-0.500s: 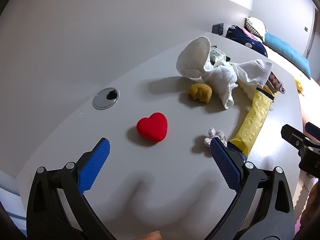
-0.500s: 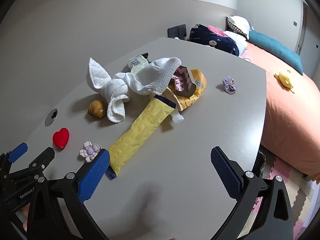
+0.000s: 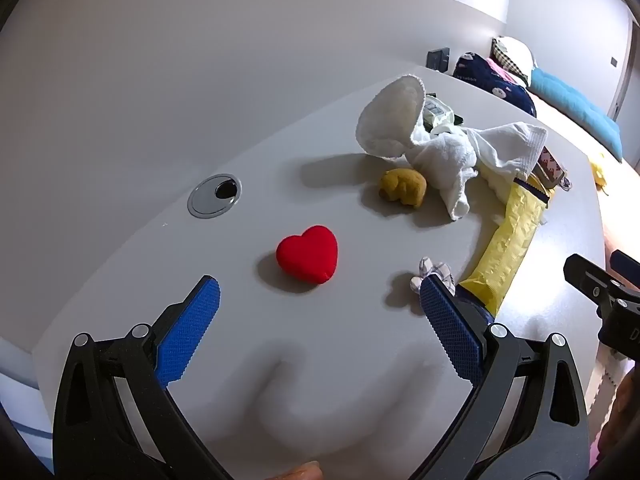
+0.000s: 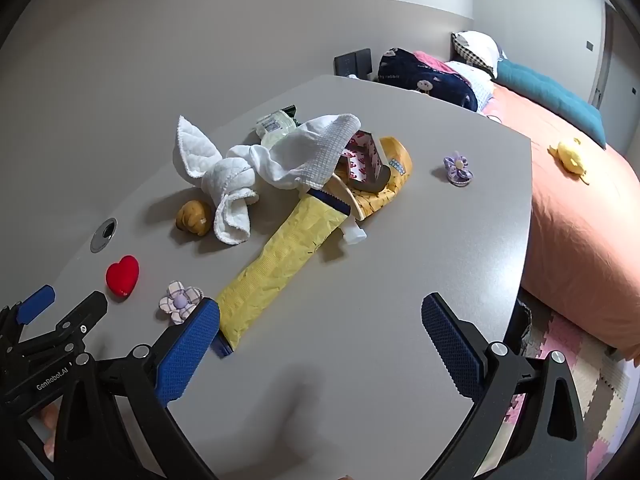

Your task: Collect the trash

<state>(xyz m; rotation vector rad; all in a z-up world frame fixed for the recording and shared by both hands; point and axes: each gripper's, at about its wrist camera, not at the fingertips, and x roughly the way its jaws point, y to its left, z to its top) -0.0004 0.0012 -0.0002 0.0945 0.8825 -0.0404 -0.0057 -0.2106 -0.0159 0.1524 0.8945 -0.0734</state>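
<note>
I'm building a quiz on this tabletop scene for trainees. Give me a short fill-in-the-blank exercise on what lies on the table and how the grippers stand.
1. The plush heart on the table is ____ in colour.
2. Both the left gripper and the right gripper stand ____, holding nothing.
3. The long crinkled packet is ____ in colour.
4. The white towel partly ____ the pile of wrappers.

Missing words: red; open; yellow; covers
</note>
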